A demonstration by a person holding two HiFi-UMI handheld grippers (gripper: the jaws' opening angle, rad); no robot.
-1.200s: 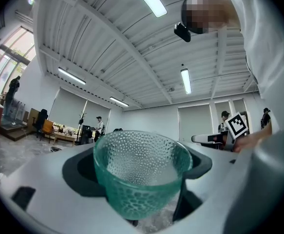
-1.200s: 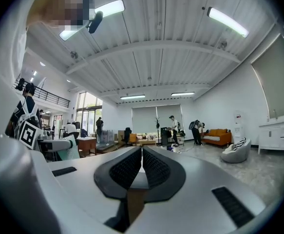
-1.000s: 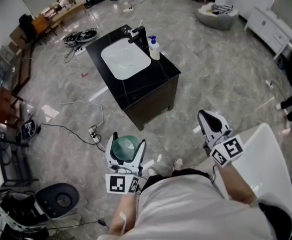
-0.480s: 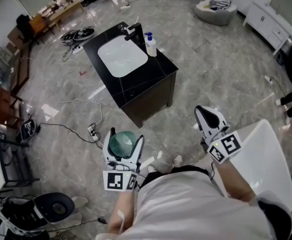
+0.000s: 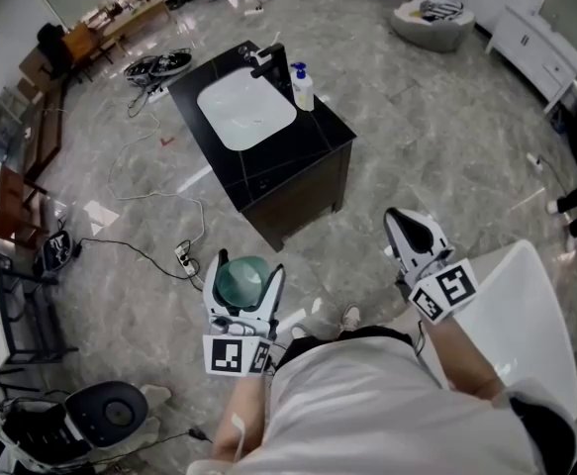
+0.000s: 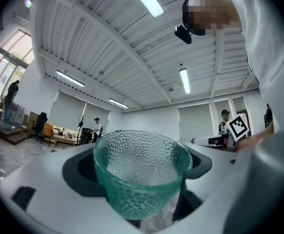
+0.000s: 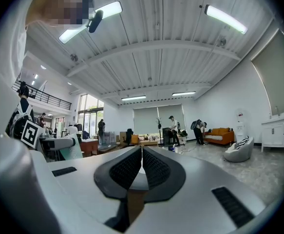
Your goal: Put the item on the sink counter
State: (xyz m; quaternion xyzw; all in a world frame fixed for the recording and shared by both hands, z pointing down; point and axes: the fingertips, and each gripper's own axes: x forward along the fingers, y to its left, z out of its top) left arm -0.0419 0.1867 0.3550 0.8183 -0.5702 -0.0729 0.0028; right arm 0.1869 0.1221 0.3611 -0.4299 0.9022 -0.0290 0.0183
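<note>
One fragile load here: a pebbled teal glass cup [image 6: 141,172], clamped upright by its sides between the widely spread fingers of the left gripper [image 5: 247,275], well short of the black sink cabinet [image 5: 313,139] and not yet on its tabletop. Nothing in the right gripper [image 5: 413,236], fingers pressed flat together, likewise well short of the cabinet.

Liable to slip: smooth rounded glass, narrowing towards the base, pinched at two sides only. Bound to shatter if dropped on the grey stone floor [image 5: 417,156] in front of the cabinet. Easy to catch a foot on the white power strip with trailing leads [image 5: 183,261], just off the cabinet's near left corner, and so to jolt the cup loose.

Not much room on the tabletop either: narrow black margins around a white basin [image 5: 243,112], with a white soap bottle [image 5: 302,89] and a black tap [image 5: 271,67] along the far side. Could knock the bottle over on approach, or tip the cup into the basin if set across the rim.
</note>
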